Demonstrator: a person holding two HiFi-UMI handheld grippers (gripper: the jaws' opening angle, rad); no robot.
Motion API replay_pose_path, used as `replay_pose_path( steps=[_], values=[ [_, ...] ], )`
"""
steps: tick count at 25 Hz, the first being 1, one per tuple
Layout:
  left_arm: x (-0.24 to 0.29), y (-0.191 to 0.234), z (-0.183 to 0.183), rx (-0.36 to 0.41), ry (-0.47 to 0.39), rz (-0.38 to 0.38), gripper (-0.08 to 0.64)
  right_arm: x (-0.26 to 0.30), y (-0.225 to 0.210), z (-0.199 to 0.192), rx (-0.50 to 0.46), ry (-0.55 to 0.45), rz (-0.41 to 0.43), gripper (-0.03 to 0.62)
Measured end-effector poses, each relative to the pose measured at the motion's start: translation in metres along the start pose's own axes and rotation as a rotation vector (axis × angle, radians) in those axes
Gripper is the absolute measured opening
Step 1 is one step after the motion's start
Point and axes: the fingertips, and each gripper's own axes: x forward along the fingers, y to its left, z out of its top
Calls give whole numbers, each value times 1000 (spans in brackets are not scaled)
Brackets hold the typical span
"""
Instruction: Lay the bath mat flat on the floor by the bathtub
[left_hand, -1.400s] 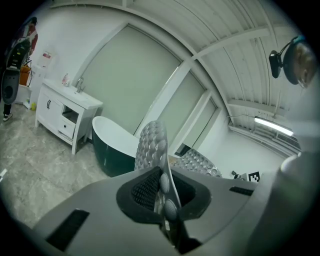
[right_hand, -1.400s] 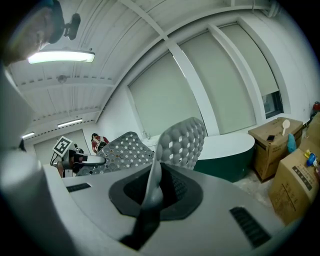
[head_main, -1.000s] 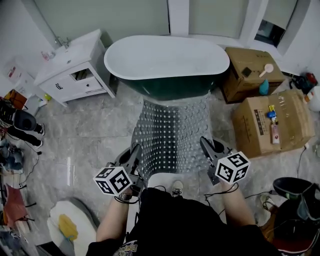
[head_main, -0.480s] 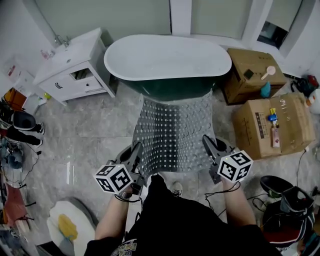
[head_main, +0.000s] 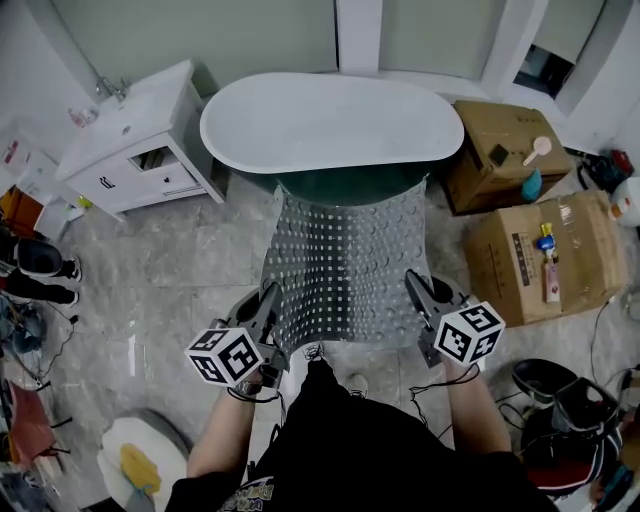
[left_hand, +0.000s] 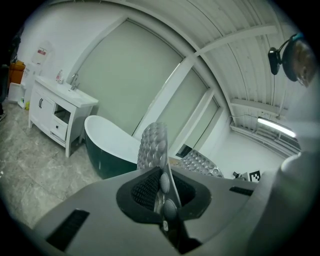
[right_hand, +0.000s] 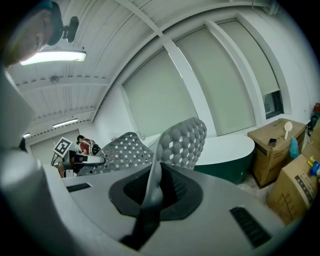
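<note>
the bath mat (head_main: 345, 262) hangs stretched at mid-frame, its long axis running up-frame toward the bathtub (head_main: 330, 122); the left gripper (head_main: 268, 312) and right gripper (head_main: 419, 300) each clench a near corner.

Your bath mat (head_main: 345, 260) hides the middle of the dark side of the bathtub (head_main: 330, 120). Its near corners vanish inside your left gripper (left_hand: 162, 186) and right gripper (right_hand: 151, 189). At 9 o'clock, clutter (head_main: 25, 270) is cut off by the edge; small items (head_main: 547, 262) on the 3 o'clock cardboard box (head_main: 510, 275) are too small to name.

one bath mat (head_main: 345, 262), one bathtub (head_main: 330, 125), one vanity (head_main: 130, 135), two cardboard boxes (head_main: 500, 150) (head_main: 540, 258), two grippers (head_main: 270, 300) (head_main: 415, 290)
</note>
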Motion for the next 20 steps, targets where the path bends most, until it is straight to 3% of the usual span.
replay_pose_path(
  steps=[20],
  values=[
    [75, 131, 117, -21, -32, -10, 32, 156, -8, 69, -19, -19, -75, 29]
  ],
)
